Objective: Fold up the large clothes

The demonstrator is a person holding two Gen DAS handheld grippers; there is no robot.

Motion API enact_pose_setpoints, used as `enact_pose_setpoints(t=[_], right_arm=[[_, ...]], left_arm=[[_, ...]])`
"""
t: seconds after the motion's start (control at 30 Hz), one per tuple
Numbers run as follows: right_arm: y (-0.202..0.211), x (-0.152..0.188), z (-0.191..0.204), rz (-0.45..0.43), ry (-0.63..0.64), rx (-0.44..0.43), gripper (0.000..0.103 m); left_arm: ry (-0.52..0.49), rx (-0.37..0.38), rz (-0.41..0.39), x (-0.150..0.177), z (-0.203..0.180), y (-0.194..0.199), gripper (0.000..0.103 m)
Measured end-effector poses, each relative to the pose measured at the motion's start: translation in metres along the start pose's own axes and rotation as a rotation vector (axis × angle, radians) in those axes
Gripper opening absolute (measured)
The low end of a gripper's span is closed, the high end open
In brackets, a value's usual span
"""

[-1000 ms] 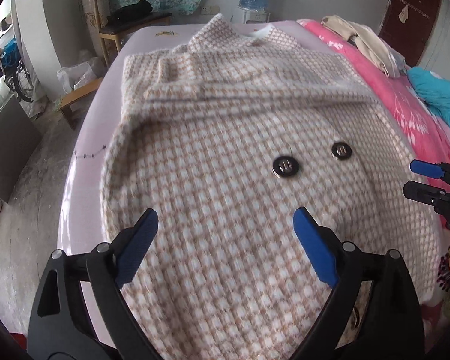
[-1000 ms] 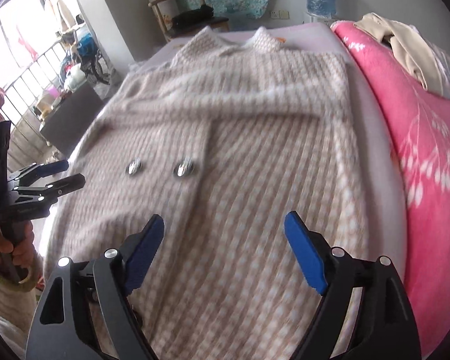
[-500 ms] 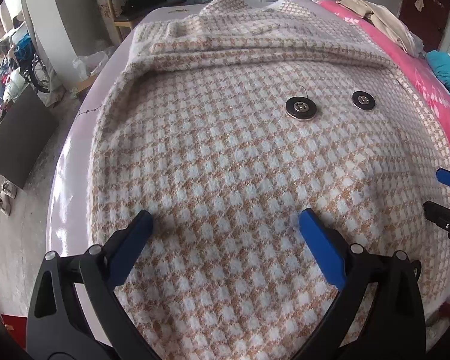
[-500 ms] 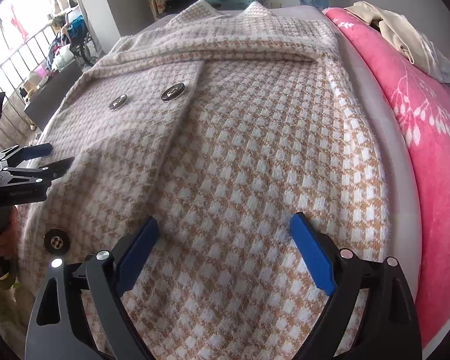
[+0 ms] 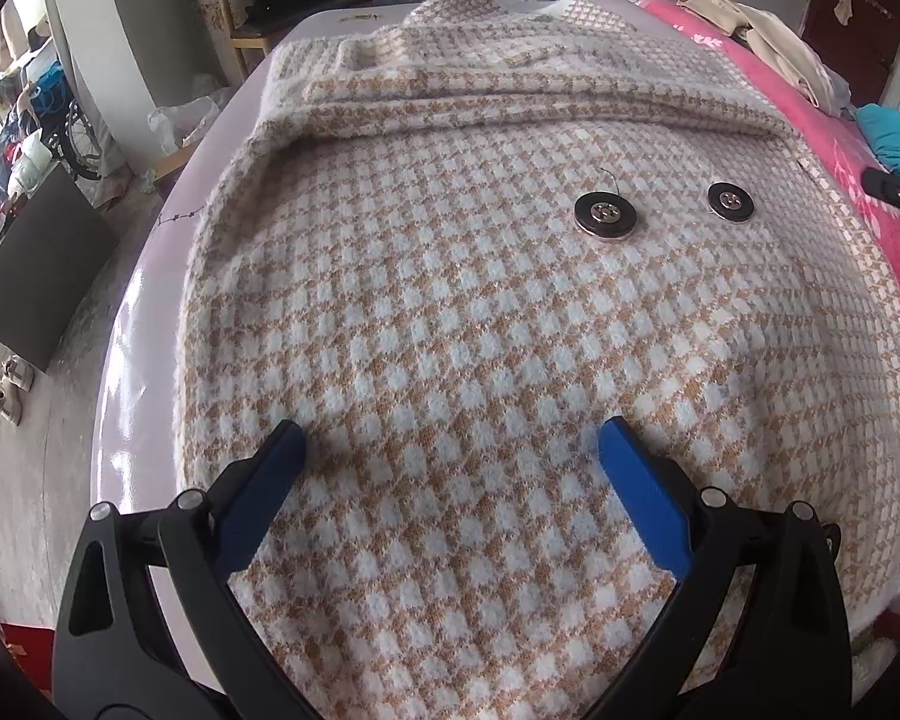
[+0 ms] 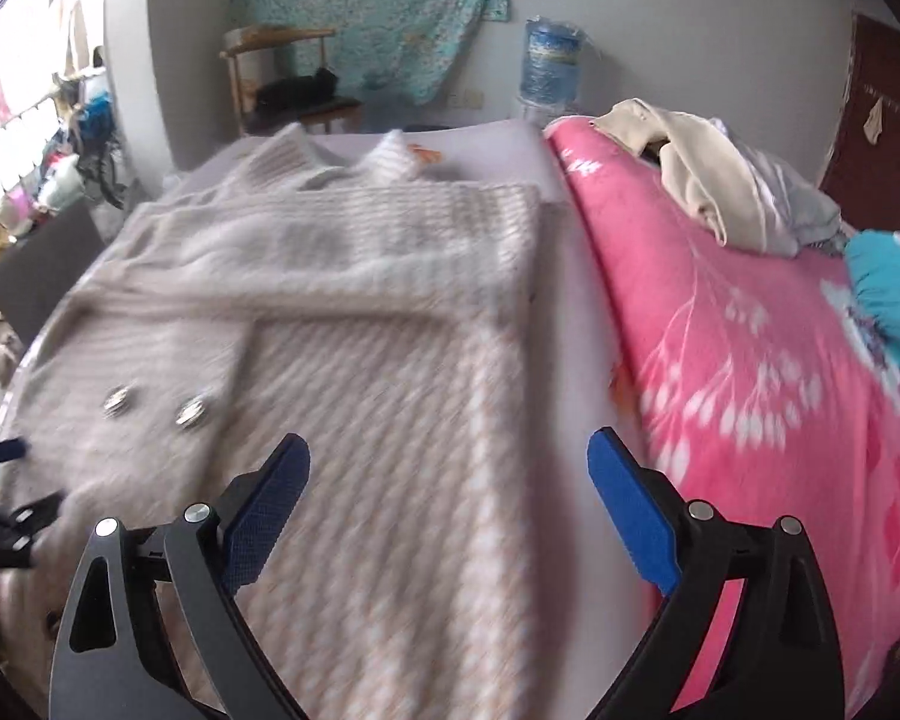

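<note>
Nearby, pink blanket (image 6: 750, 360) borders the coat (image 5: 480, 330).

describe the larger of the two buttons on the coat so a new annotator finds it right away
Start at the checked tan and white coat spread over the pale table beside the pink blanket. On its front panel, below the folded sleeves, two round dark buttons sit side by side. Take the larger button, farther from the pink blanket; a loose thread curls from its top, and the smaller button has none.
</note>
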State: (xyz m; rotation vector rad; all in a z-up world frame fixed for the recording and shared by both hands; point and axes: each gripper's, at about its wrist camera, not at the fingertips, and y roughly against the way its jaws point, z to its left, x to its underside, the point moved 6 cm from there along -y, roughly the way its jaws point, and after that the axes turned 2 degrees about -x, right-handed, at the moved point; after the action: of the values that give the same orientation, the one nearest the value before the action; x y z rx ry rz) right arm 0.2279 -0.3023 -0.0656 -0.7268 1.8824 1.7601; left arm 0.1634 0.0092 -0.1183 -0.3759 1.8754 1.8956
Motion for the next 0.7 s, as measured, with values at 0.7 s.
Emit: enact_pose_setpoints(t=[0.7], right_arm=[[-0.082,-0.022,-0.046,0.126,-0.056,0.019,0.067]], left_arm=[[-0.012,0.012,0.009,-0.003,-0.003,-0.001,0.095]])
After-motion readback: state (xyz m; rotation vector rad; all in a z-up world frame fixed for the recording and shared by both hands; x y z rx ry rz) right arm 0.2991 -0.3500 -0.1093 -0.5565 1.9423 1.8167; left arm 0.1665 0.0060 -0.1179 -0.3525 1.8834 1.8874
